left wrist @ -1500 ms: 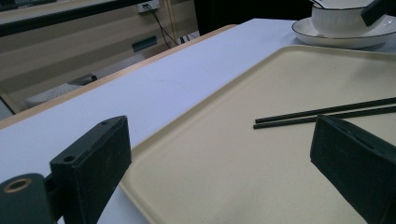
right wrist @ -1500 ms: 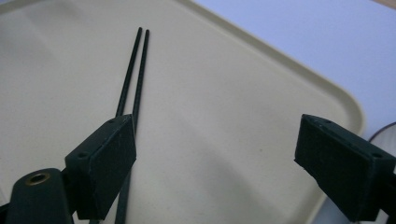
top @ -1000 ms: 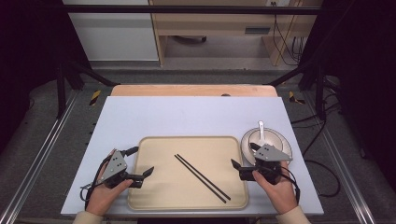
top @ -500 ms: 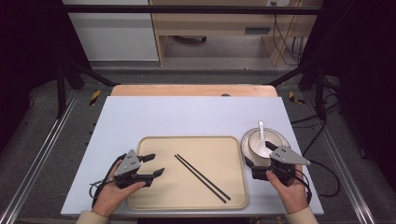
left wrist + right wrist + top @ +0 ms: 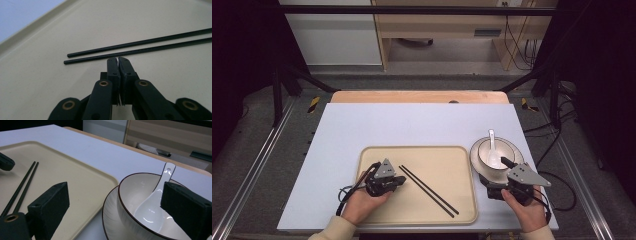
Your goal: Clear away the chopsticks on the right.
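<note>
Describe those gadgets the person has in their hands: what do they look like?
Each hand carries a black tool: the left tool and the right tool. Each has a grey three-cornered plate on top, two black jaws with brass-coloured pivot pins, and a trailing black cable. The person's sleeves are beige.

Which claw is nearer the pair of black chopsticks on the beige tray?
Left. The left claw sits shut, just short of the black chopsticks; the right claw is off the tray, at the white bowl.
</note>
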A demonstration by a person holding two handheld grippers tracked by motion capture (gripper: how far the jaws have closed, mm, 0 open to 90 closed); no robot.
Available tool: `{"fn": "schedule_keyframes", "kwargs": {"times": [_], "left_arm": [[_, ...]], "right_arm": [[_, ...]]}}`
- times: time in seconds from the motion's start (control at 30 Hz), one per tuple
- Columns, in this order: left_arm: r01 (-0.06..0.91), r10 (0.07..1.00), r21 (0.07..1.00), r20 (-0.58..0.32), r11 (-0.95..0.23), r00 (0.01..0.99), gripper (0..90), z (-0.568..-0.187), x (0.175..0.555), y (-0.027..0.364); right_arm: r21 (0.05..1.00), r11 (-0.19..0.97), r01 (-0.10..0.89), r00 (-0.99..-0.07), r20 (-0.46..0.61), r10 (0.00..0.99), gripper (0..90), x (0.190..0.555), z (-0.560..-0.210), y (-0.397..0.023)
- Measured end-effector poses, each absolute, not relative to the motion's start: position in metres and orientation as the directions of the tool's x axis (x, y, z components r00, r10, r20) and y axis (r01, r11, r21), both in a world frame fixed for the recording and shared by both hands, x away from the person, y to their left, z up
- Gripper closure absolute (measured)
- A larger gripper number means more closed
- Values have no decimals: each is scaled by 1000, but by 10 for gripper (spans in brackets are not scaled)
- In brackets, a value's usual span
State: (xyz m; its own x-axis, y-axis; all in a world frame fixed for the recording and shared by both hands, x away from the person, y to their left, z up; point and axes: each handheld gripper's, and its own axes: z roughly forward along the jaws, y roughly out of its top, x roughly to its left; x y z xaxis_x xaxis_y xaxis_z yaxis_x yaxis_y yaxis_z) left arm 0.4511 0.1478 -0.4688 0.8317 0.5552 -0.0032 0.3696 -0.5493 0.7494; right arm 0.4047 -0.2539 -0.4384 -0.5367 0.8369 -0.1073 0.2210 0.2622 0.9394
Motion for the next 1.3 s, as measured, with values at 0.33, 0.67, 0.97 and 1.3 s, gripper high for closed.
{"fn": "schedule_keyframes", "kwargs": {"times": [0.33,0.67,0.97,1.3], "left_arm": [[402,583,729,-4,-555,812,894,-470,463,134],[412,577,705,-4,-578,817,890,-473,480,121],[387,558,719,1,-577,830,879,-474,496,96],[379,507,664,-1,-645,862,879,-468,473,84]], "right_arm": [[952,246,184,-582,-96,807,107,399,-449,-266],[943,274,187,-618,-104,779,112,400,-452,-258],[945,275,174,-642,-103,759,111,400,-453,-251],[937,300,181,-672,-105,733,109,401,-456,-240]]}}
